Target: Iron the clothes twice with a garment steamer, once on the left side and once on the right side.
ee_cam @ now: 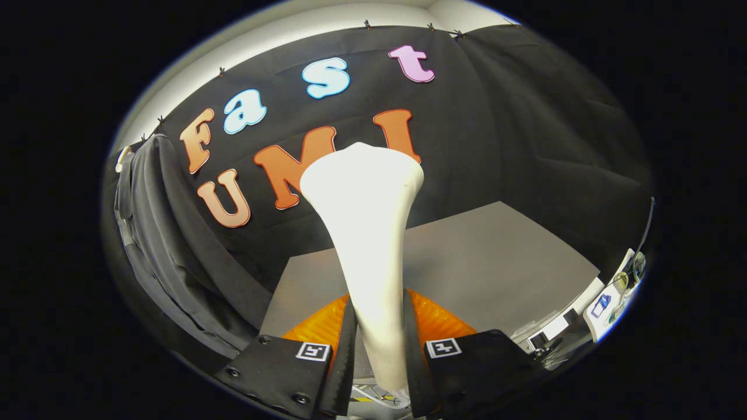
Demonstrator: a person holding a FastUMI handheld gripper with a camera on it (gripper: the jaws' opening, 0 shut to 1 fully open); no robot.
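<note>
We record one booth wall of black cloth [513,146], the largest surface in view, standing behind everything else. Below it lies one grey table [496,268], its top bare where we can see it, running from just past the fingers back to the foot of the wall.

We count one dark grey garment [157,233], hanging on a pale hanger against the wall, well off to the left of the gripper and apart from it. It hangs in long vertical folds; we cannot tell what kind of garment it is.

We count one garment steamer [367,233], white, with a slim handle that widens into a broad head at the far end. Its handle sits between the two fingers, and its head stands well beyond them, up against the wall cloth and to the right of the garment, not touching it.

We count one gripper [378,350]. Its two fingers are closed in on the steamer handle, one pressing each side, so the handle is pinched between them.

Beyond the table's right end we note some small pale items [613,297], too small to identify or count.
</note>
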